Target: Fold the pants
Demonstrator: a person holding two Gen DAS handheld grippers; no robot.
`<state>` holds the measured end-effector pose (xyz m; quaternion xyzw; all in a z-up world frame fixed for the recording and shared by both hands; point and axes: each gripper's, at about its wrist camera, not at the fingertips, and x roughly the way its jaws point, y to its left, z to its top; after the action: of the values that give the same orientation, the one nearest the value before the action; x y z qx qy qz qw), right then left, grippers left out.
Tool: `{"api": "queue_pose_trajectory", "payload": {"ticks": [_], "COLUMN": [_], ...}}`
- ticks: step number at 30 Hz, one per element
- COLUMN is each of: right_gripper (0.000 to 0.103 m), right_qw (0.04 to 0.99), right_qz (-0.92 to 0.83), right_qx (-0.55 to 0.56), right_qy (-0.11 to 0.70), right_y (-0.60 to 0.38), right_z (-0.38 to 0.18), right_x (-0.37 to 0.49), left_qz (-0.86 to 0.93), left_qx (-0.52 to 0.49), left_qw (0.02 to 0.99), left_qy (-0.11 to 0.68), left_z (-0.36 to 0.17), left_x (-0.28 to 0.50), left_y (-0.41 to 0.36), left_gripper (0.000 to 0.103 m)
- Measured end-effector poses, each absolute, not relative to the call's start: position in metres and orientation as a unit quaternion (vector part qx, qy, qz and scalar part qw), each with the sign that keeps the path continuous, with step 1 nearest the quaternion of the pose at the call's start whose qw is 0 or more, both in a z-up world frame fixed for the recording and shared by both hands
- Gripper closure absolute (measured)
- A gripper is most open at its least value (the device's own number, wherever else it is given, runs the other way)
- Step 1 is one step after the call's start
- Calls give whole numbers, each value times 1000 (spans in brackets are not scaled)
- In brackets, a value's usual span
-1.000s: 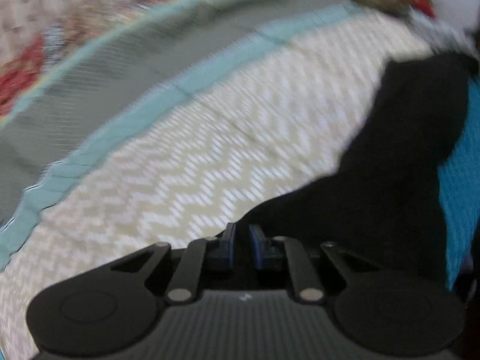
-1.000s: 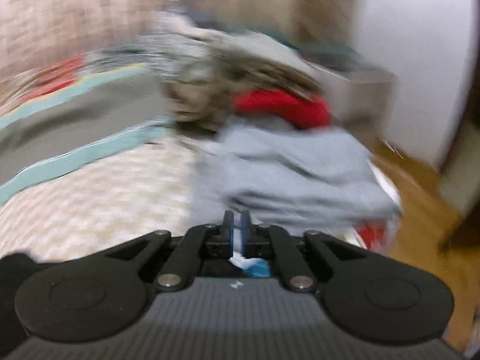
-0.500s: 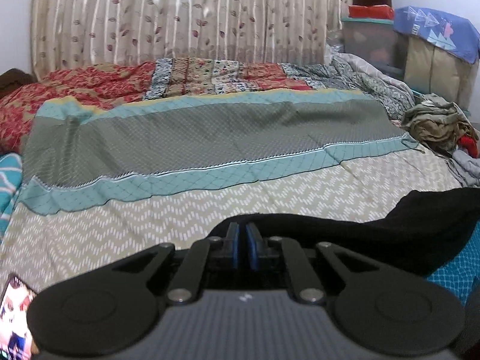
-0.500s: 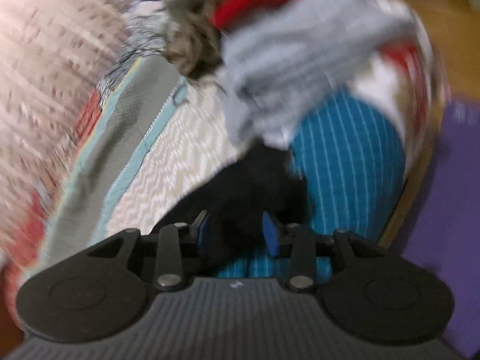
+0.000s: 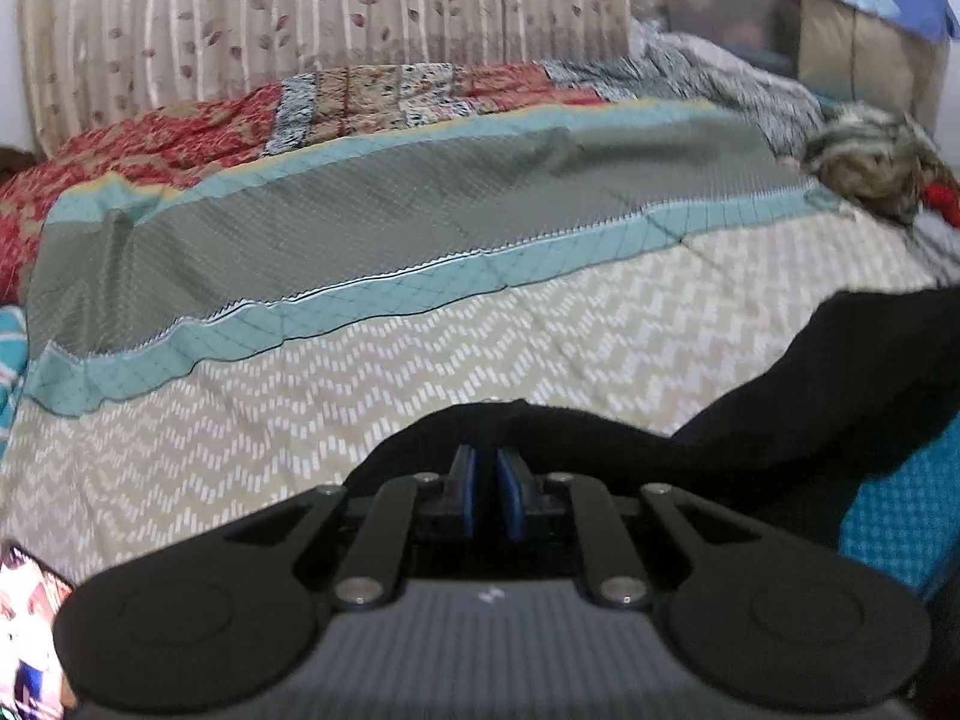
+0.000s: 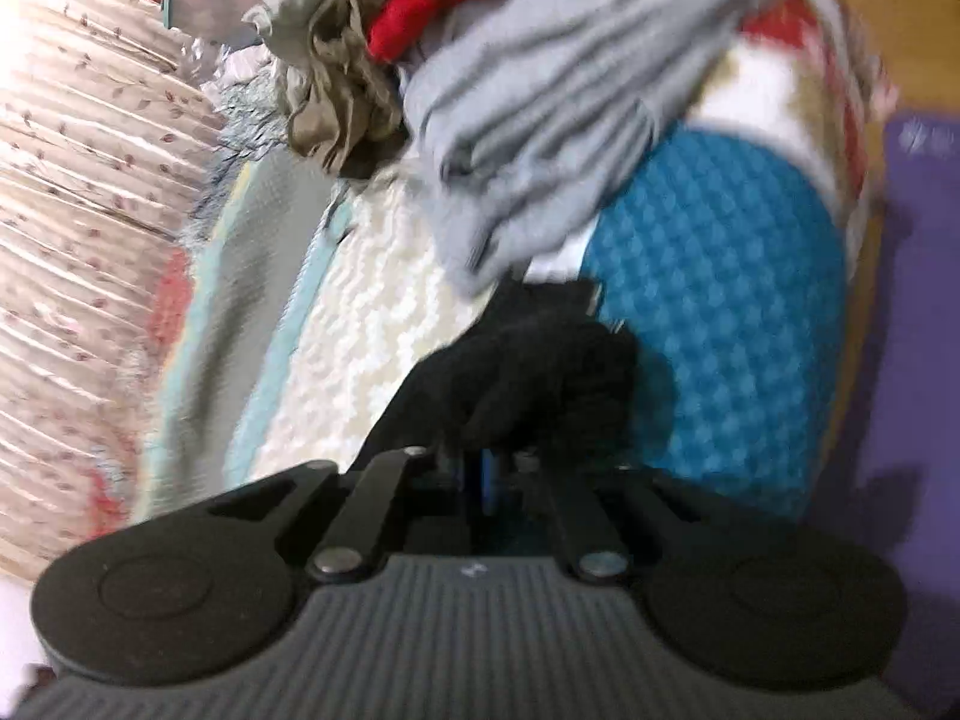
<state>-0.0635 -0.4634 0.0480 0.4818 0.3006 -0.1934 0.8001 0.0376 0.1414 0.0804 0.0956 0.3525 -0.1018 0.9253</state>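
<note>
The black pants (image 5: pixel 810 396) lie along the near edge of the bed, stretching from my left gripper (image 5: pixel 487 456) off to the right. The blue pads of that gripper stand close together with the black cloth pinched between them, and its jaws are opening slightly. In the right wrist view the pants (image 6: pixel 528 360) bunch up at my right gripper (image 6: pixel 489 462). That gripper's jaws are closing on the bunched cloth, and the picture is rolled far to one side.
The bed carries a zigzag-patterned cover (image 5: pixel 360 390) with teal and grey bands. A heap of grey, red and olive clothes (image 6: pixel 570 120) sits at the bed's right end beside a blue textured cloth (image 6: pixel 720 300). A purple mat (image 6: pixel 918 300) lies on the floor. A phone (image 5: pixel 24 618) is at the lower left.
My right gripper went from shut to open, rolled and came down, and closed on the black pants. My left gripper kept its hold and rose, drawing the black cloth further over the bed.
</note>
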Motion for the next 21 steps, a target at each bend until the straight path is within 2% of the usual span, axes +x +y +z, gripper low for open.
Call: {"api": "queue_pose_trajectory", "payload": {"ticks": [2, 4, 8, 10, 12, 14, 15, 17, 18, 19, 21], "right_gripper": [96, 96, 96, 96, 96, 96, 96, 96, 96, 96, 96], "right_qw": [812, 827, 833, 830, 828, 827, 828, 826, 824, 823, 827], "right_qz": [-210, -226, -243, -250, -252, -252, -252, -252, -251, -247, -235], "right_qx": [467, 437, 413, 409, 414, 417, 415, 416, 420, 425, 425], "right_qy": [280, 273, 278, 285, 282, 280, 281, 284, 285, 285, 283], "right_y": [-466, -463, -462, -461, -465, -466, -464, -463, -464, -465, -463], "right_z": [57, 65, 64, 60, 60, 62, 62, 62, 63, 64, 76], "right_x": [-60, -59, -55, -51, -56, -60, -63, -65, -67, -67, -65], "left_qz": [-109, -113, -143, -182, -221, -262, -279, -284, -279, -271, -257], "left_qx": [111, 135, 186, 221, 253, 244, 236, 238, 242, 244, 253], "left_qw": [923, 920, 910, 891, 869, 843, 830, 813, 803, 803, 827], "left_qy": [352, 350, 341, 351, 364, 401, 422, 449, 467, 471, 432], "left_z": [79, 79, 80, 76, 69, 60, 53, 35, 26, 23, 34], "left_x": [38, 40, 53, 66, 80, 101, 113, 126, 132, 132, 123], "left_y": [140, 138, 131, 121, 110, 103, 101, 95, 93, 93, 95], "left_gripper": [82, 54, 37, 20, 19, 10, 10, 43, 81, 92, 92]}}
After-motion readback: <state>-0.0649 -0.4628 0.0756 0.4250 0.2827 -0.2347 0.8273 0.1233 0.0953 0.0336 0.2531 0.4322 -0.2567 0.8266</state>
